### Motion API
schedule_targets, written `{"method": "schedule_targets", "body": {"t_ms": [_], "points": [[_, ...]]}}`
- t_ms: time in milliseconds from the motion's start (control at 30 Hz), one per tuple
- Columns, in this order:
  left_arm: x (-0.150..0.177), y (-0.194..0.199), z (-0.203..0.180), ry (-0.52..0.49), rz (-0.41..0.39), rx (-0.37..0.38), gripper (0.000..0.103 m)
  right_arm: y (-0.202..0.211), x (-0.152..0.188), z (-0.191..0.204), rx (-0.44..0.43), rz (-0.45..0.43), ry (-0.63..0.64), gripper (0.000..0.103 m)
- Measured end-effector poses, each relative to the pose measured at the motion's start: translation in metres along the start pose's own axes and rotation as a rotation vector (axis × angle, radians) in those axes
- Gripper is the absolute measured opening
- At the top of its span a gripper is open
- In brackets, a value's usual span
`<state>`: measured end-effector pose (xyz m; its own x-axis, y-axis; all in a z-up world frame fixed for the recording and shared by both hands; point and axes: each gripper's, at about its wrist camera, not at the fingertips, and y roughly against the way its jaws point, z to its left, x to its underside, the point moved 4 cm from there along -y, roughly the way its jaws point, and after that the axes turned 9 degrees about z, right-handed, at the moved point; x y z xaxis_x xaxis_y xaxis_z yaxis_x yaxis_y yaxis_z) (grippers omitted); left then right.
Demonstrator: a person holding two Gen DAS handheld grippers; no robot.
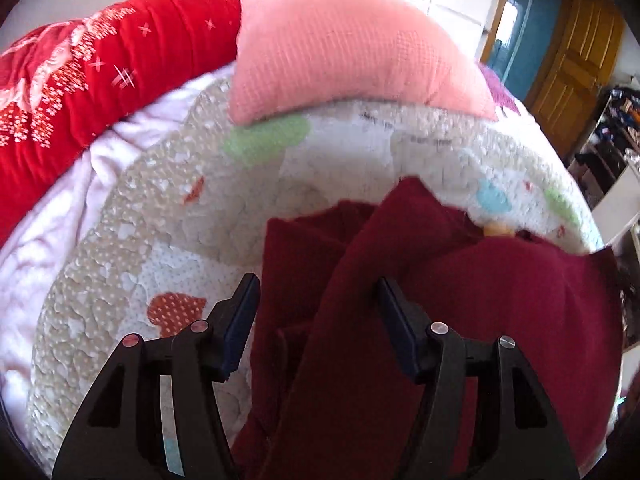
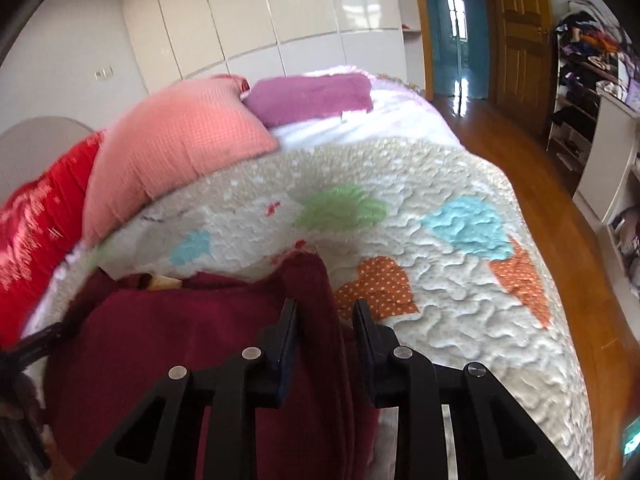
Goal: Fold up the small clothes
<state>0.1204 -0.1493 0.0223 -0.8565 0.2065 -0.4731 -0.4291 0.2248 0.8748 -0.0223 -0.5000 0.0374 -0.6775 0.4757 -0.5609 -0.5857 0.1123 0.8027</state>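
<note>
1. Nearest in the left wrist view, the left gripper (image 1: pixel 316 300) is seen with its jaws wide apart; a fold of the maroon garment (image 1: pixel 460 312) lies between them, but the pads are not pressed on it.
2. In the right wrist view, the right gripper (image 2: pixel 325 322) is seen with its jaws narrow around a raised ridge of the same garment (image 2: pixel 168 344); whether the pads actually pinch the cloth cannot be told.
3. The garment is found bunched on the quilt (image 2: pixel 440 300) at the near edge of the bed, directly under and ahead of both grippers. It is spread to the right of the left gripper and to the left of the right one, so it is bracketed by the two.
4. Its long axis is judged to run roughly across, from one gripper to the other, with folds running away from the cameras. Neither hand is clearly nearer; each is at its own end.
5. A small pale tag or label (image 2: pixel 162 281) is glimpsed at the garment's far edge.
6. Further off, a pink pillow (image 1: pixel 340 48) and a red blanket (image 1: pixel 100 80) are seen well apart from the garment.
7. The fold is judged unfinished; the cloth is not yet flat.
</note>
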Motion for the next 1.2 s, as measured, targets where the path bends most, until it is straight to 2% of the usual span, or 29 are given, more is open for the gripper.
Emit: {"method": "schedule_targets", "body": {"t_ms": [100,200,233,333,433,500,567,633,733,833,933,1100,1200], "points": [[-0.01,0.004,0.003,0.031,-0.028,-0.012,0.062,0.029,0.011,0.013,-0.085,-0.012,0.033,0.027],[-0.016,-0.009,0.006,0.053,0.008,-0.058,0.062,0.025,0.025,0.031,-0.15,0.039,0.082,0.027],[-0.016,-0.016,0.007,0.054,0.031,-0.077,0.062,0.018,0.029,0.034,-0.143,0.054,0.096,0.027],[-0.014,-0.025,0.012,0.069,0.046,-0.079,0.063,-0.026,0.043,0.036,-0.048,0.178,0.125,0.027],[-0.012,-0.017,0.013,0.069,0.033,-0.059,0.063,-0.021,0.042,0.042,-0.022,0.165,0.145,0.028],[-0.008,-0.009,0.013,0.054,0.023,-0.063,0.063,-0.009,0.039,0.052,-0.082,0.177,0.143,0.029],[-0.002,0.002,0.015,0.041,0.011,-0.071,0.063,0.007,0.037,0.067,-0.118,0.16,0.161,0.038],[0.005,0.01,0.017,0.041,0.007,-0.063,0.063,0.018,0.038,0.081,-0.133,0.136,0.187,0.043],[0.018,0.025,0.022,0.029,0.0,-0.054,0.063,0.028,0.041,0.109,-0.217,0.117,0.193,0.044],[0.036,0.042,0.027,-0.002,-0.024,-0.083,0.063,0.026,0.047,0.14,-0.28,0.138,0.195,0.044],[0.054,0.05,0.037,0.002,-0.028,-0.074,0.063,0.02,0.047,0.175,-0.323,0.153,0.214,0.044],[0.076,0.045,0.057,0.048,-0.026,-0.034,0.063,-0.005,0.033,0.239,-0.37,0.19,0.225,0.05],[0.079,0.042,0.062,0.062,-0.026,0.011,0.063,-0.035,0.024,0.272,-0.345,0.242,0.256,0.05]]}}
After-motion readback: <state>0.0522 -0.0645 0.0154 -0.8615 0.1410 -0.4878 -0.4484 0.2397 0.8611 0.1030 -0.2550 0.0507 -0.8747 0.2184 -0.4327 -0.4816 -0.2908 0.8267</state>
